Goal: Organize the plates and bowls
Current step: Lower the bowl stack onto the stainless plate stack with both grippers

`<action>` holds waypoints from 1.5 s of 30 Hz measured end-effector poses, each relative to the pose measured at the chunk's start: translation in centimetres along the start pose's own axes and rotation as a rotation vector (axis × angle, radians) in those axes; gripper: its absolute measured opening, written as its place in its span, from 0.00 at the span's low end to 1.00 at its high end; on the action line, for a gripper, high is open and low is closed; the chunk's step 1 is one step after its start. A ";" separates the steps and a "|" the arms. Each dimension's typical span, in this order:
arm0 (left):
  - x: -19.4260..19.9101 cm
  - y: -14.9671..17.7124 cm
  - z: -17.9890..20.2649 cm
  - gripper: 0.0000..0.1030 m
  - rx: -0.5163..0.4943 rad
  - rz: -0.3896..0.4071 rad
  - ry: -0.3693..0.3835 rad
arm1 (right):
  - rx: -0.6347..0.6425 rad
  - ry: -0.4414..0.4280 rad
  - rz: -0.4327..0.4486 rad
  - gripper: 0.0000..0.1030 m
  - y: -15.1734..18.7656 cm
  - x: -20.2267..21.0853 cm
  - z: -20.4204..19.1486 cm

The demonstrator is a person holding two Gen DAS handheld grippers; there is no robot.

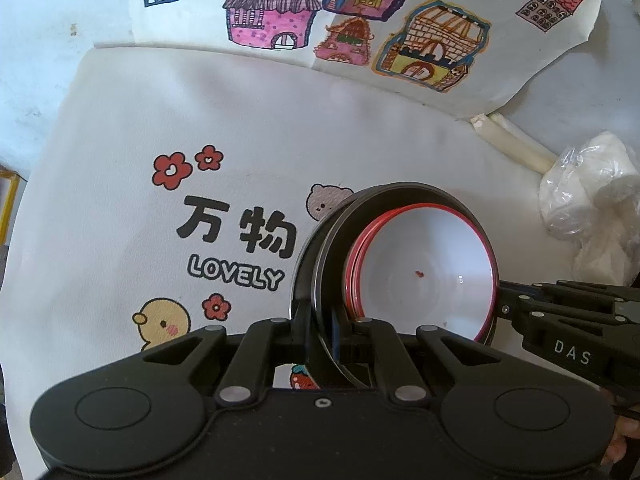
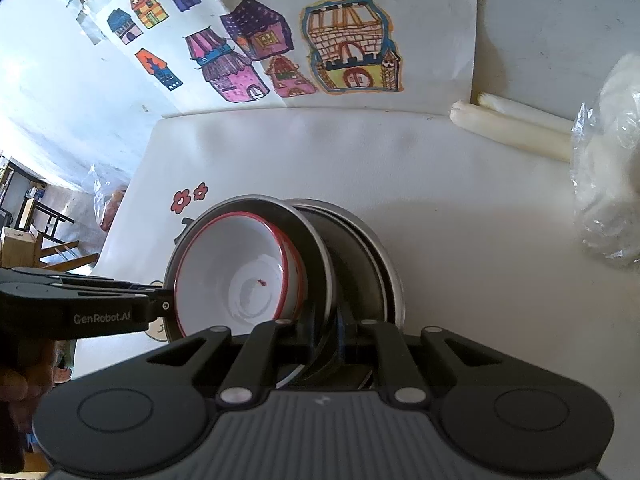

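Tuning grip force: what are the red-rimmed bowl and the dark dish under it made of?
Red-rimmed bowl: glossy white with a bright glare, probably melamine or enamel; can't tell which. Dark dish: likely metal, given the thin silvery rim edge and dull dark sheen.

Bare printed cloth lies open left of the stacked dishes; paper rolls and a plastic bag crowd the right.

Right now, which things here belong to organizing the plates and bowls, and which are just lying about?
Part of the job:
- white bowls with red rims, nested
- dark metal dish holding them
- left gripper and right gripper, jaws clamped on its rim

Lying about:
- house drawings
- printed cloth
- white rolls
- plastic-wrapped bundle
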State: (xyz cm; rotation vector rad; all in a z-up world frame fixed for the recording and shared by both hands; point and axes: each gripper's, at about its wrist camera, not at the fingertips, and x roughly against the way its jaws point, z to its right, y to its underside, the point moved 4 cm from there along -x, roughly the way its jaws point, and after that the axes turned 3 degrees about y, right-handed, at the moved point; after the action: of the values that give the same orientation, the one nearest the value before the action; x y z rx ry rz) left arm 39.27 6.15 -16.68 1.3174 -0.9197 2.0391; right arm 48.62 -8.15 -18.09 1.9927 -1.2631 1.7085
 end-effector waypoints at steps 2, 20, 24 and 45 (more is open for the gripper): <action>-0.2 -0.1 0.2 0.08 -0.003 -0.003 0.000 | -0.004 0.003 -0.001 0.11 -0.1 0.0 0.2; -1.1 -0.1 1.0 0.08 -0.023 -0.013 0.000 | -0.027 0.013 -0.005 0.11 -0.1 -0.1 1.2; -1.3 -0.1 1.1 0.08 -0.025 -0.014 0.006 | -0.031 0.020 -0.003 0.11 -0.1 0.1 1.4; -1.5 0.1 1.0 0.09 -0.028 -0.016 0.004 | -0.054 0.034 0.010 0.12 0.3 0.3 1.2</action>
State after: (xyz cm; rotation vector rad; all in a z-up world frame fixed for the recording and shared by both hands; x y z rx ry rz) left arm 40.34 5.22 -17.79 1.3009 -0.9300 2.0088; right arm 49.24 -9.26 -18.32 1.9226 -1.2951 1.6874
